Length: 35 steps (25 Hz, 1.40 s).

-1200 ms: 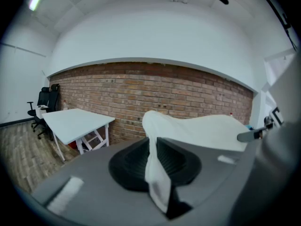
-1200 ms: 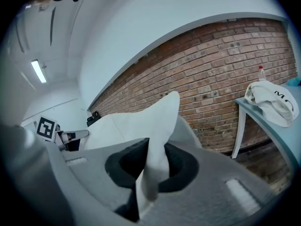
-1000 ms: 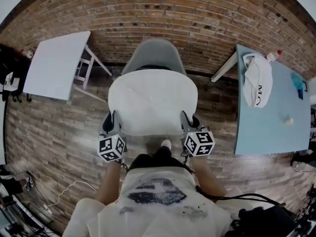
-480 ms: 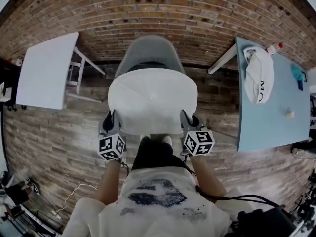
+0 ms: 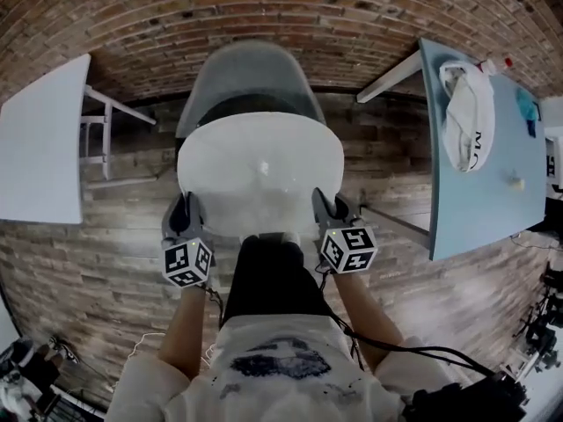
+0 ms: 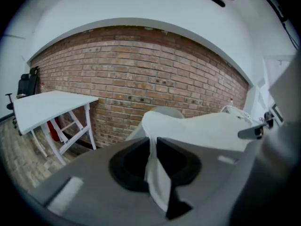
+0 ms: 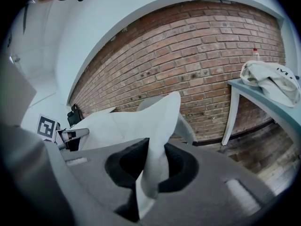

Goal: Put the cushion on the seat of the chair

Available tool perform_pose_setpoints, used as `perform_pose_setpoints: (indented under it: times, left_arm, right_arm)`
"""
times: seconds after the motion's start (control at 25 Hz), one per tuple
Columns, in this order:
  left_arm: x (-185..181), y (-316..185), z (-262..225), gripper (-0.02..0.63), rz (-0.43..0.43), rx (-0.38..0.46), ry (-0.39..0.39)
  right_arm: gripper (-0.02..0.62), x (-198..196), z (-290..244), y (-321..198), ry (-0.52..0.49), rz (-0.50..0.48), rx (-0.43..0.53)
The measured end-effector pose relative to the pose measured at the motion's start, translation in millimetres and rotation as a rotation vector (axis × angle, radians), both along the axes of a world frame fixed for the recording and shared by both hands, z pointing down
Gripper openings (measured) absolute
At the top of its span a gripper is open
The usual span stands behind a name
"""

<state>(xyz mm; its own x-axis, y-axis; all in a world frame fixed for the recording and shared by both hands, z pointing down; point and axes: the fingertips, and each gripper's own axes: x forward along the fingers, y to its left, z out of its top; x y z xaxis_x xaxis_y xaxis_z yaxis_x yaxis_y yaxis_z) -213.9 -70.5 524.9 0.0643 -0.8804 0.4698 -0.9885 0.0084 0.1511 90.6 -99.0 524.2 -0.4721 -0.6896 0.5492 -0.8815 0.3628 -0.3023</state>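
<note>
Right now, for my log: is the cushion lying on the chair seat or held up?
Held up: left tongs and right tongs pinch the cushion above the chair.

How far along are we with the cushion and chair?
Done: the cushion is picked up, left gripper and right gripper each clamped on its near edge. In hand: it is held over the chair. Left: lower it onto the seat and release.

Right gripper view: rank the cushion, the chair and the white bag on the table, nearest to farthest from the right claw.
1. The cushion: pinched in the right claw itself.
2. The chair: just behind the cushion, centre of the view.
3. The white bag: on the table, far right.
</note>
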Motion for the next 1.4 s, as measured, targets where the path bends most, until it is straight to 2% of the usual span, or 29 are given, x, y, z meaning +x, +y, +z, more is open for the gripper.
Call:
perform_pose_setpoints:
  times: [0.28, 0.52, 0.88, 1.16, 1.4]
  left_arm:
    - [-6.4, -23.5, 81.8, 0.040, 0.035, -0.048, -0.012]
    - [-17.4, -45.1, 149.8, 0.040, 0.047, -0.056, -0.026]
    - [-29.0, -51.6, 240.6, 0.040, 0.055, -0.123, -0.033]
    - [-30.5, -50.5, 298.6, 0.040, 0.082, -0.169, -0.079]
    - [-27.1, -48.2, 326.8, 0.041, 0.092, -0.210, -0.075]
  right_arm:
    - [0.046, -7.8, 81.9, -15.9, 0.011, 0.034, -0.058]
    - [0.046, -18.0, 153.0, -32.4, 0.006, 0.051, -0.077]
    - [0.046, -30.0, 249.3, -43.2, 0.018, 0.059, -0.130]
    - [0.048, -32.2, 307.1, -38.0, 0.048, 0.051, -0.203]
    - [0.048, -29.6, 336.2, -37.7, 0.085, 0.069, -0.233]
